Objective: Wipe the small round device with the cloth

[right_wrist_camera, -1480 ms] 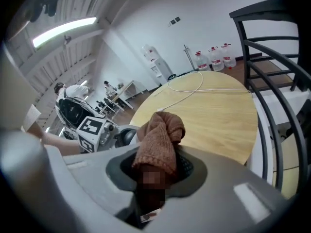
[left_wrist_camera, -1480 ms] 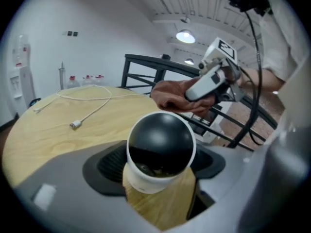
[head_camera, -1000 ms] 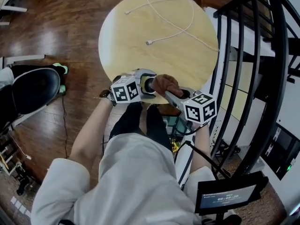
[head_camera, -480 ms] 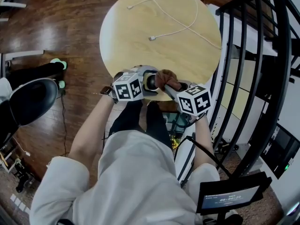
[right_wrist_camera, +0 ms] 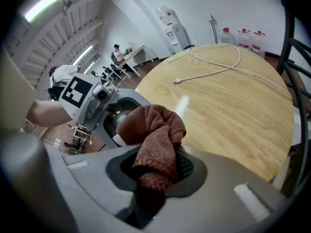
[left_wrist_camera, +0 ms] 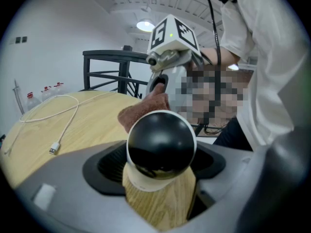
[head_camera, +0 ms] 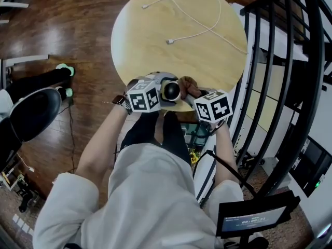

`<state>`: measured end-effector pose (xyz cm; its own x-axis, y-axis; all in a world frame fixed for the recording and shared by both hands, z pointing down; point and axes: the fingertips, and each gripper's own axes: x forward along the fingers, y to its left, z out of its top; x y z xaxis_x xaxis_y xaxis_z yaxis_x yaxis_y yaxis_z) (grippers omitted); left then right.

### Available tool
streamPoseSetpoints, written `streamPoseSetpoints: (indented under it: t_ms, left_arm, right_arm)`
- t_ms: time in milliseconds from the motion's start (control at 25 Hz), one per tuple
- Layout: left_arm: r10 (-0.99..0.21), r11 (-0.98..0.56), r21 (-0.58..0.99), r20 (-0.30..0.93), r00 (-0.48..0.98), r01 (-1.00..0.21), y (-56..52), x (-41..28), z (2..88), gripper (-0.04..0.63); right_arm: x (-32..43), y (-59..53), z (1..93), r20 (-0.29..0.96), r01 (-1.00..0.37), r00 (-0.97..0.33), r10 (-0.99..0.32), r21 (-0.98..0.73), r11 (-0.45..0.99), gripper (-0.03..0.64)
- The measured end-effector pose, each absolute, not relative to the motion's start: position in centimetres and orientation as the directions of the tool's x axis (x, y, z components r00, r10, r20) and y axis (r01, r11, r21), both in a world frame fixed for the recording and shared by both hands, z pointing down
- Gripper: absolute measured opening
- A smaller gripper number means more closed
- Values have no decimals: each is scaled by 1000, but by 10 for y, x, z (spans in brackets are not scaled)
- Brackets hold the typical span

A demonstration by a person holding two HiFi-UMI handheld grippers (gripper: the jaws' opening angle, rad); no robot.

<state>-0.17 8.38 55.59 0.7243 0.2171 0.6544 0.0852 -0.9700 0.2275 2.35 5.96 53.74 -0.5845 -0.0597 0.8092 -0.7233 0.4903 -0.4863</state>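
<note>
The small round device (head_camera: pixel 170 91) is a black ball in a white shell (left_wrist_camera: pixel 161 149), held up over the near edge of the round wooden table (head_camera: pixel 155 40). My left gripper (head_camera: pixel 162 91) is shut on it. My right gripper (head_camera: pixel 193 92) is shut on a reddish-brown cloth (right_wrist_camera: pixel 154 144), bunched between its jaws. The cloth (head_camera: pixel 188 85) touches the device's right side, and in the left gripper view the cloth (left_wrist_camera: pixel 144 109) shows just behind the ball. Where cloth meets device is partly hidden.
A white cable (head_camera: pixel 194 18) with a plug end (head_camera: pixel 169 41) lies looped on the table's far half. A black railing (head_camera: pixel 270 71) runs close on the right. A dark chair (head_camera: pixel 31 105) stands on the wooden floor at the left.
The cloth has slid off the top of the device toward its right side, leaving the black ball uncovered. Both grippers have shifted slightly; the left still holds the device.
</note>
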Motion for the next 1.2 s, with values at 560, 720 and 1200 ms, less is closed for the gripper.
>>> streamPoseSetpoints:
  t_ms: [560,720,1200]
  left_arm:
    - [236,-970,204,684,690,129,89,-3,557,382]
    - [221,-975,179,695,684,133,90,-5,560,369]
    - [-151,-951,42,800,581,-305,90,-13,567,420]
  right_arm:
    - [26,72,572,923,-750,-385,2,-313,583,87]
    - [21,76,582,946,-715,-324,5,-248,654,87]
    - [53,99,573,906,-836,-410,-108,-326,441,87]
